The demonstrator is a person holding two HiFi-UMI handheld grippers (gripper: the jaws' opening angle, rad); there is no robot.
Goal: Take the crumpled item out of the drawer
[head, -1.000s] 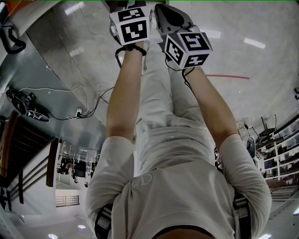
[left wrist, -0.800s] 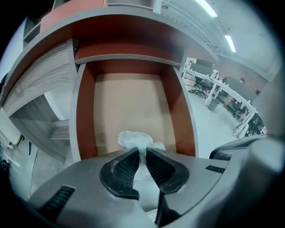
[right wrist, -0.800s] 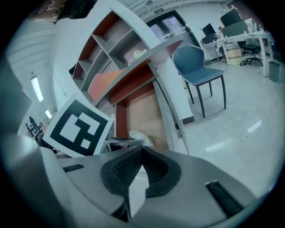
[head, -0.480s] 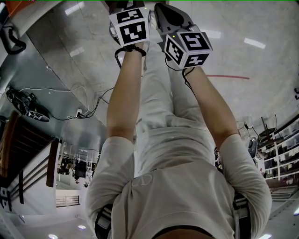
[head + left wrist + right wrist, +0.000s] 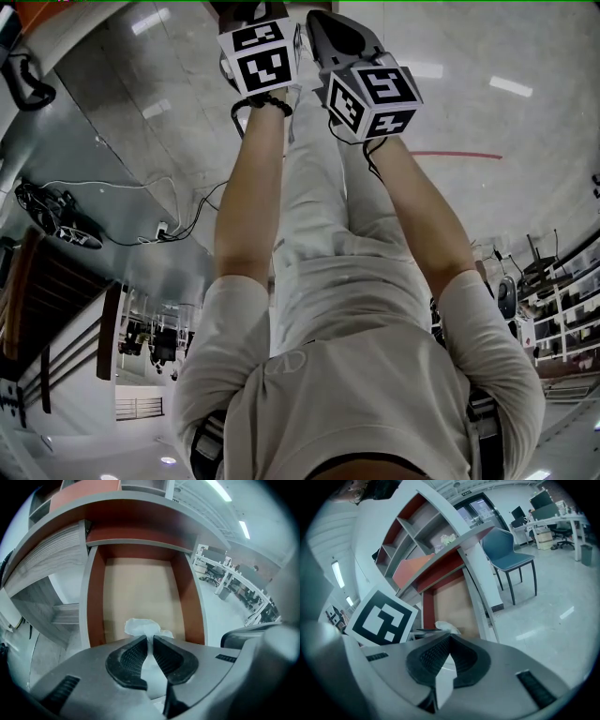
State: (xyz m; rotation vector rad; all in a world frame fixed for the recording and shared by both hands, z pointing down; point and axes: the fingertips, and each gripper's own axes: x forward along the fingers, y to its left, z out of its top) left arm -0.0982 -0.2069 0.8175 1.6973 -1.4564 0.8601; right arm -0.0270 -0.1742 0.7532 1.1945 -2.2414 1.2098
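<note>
Office space with a pale glossy floor (image 5: 553, 606) lies all round an open drawer (image 5: 96, 602) with red-brown walls and a tan bottom.

The left tongs (image 5: 150, 638) are pressed close, only a thin slit between their ribbed black pads. They pinch the crumpled paper (image 5: 140, 626), a white wad that sticks out just past the tips. The wad sits over the near end of the drawer, about midway between its two side walls; the rest of the tan bottom beyond it is bare.

The right tongs (image 5: 449, 637) are pressed together at their tips with nothing between them. They hang at the front of the drawer (image 5: 452, 604), just beside the left tongs, and from there the paper (image 5: 446, 626) shows at the drawer's near end. The left marker cube (image 5: 382, 618) stands close to the left of the drawer front.

In the head view both forearms reach forward, with the left marker cube (image 5: 261, 58) and the right marker cube (image 5: 375, 94) side by side and nearly touching.

Above the drawer runs a grey top, and over that a shelf unit (image 5: 412, 541) with red-backed compartments. To the right of the drawer stands a blue chair (image 5: 506, 550). Further right of the drawer are white desks (image 5: 229, 573) with office chairs.
</note>
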